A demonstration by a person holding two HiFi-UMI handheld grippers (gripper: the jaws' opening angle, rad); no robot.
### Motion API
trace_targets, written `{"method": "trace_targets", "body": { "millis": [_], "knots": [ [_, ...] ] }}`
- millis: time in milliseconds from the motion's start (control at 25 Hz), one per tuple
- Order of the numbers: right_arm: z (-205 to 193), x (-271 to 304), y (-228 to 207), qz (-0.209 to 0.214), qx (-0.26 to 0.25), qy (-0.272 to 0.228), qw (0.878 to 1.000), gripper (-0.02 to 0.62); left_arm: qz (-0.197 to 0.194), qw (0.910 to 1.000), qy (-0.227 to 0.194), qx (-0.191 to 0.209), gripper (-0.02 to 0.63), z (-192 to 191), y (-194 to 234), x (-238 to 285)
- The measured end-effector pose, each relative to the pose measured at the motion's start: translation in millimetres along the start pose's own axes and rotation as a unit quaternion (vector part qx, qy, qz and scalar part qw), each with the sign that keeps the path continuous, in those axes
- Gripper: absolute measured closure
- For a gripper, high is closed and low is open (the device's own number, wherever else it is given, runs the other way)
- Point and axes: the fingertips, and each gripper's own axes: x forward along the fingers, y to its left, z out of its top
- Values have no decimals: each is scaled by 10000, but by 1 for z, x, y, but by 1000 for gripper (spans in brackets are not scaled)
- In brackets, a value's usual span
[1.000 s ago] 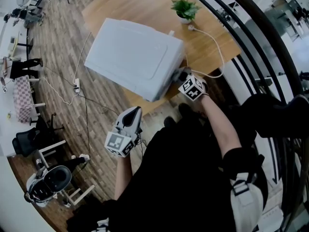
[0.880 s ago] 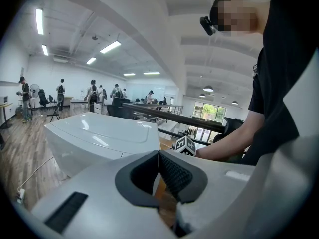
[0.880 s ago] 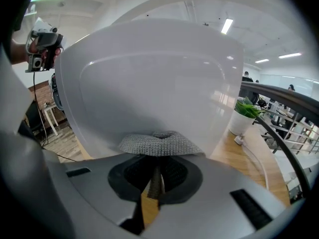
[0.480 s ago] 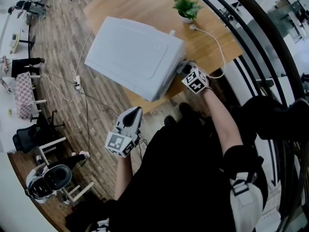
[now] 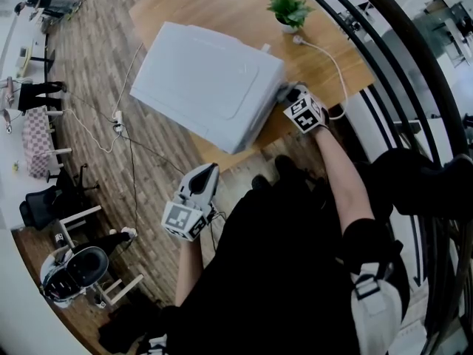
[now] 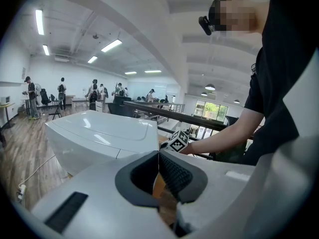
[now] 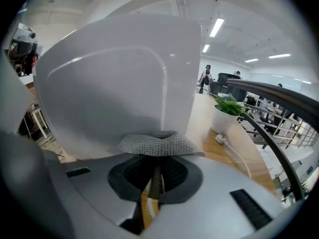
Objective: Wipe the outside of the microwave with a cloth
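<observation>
Your left hand-held gripper [image 5: 208, 170] is hanging low over the wooden floor [image 5: 89, 72], in front of the tabletop [image 5: 222, 6] and well apart from the microwave [image 5: 207, 80]. Its jaws are pressing together with nothing between them, and it is pointing up toward the microwave's front corner.

The white microwave is sitting across the near part of the tabletop, with one corner jutting toward you. At its right side, your right hand-held gripper [image 5: 287, 95] is clamping a grey waffle-weave cloth [image 7: 158, 144]. The cloth's folded edge is spreading out past the jaw tips and pressing against the microwave's side wall, which is filling most of the right gripper view.

Farther right, a small potted plant [image 5: 288, 9] is standing on the tabletop just beyond the microwave's back corner. A white cable [image 5: 330, 61] is looping from beside the pot across the bare wood and round behind your right hand-held gripper. A dark railing [image 5: 384, 58] is curving past the tabletop's right edge.

Compared with a second ago, your right hand-held gripper is sitting farther along the microwave's side, toward the plant, while your left one is keeping its place.
</observation>
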Motion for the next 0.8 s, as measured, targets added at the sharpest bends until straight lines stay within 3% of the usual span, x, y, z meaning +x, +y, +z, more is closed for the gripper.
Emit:
{"method": "trace_targets", "body": {
  "millis": [800],
  "knots": [
    [-11, 17, -28, -263, 266, 115, 9992, 578, 137, 9998, 159, 49, 603, -3, 3, -13]
  ]
}}
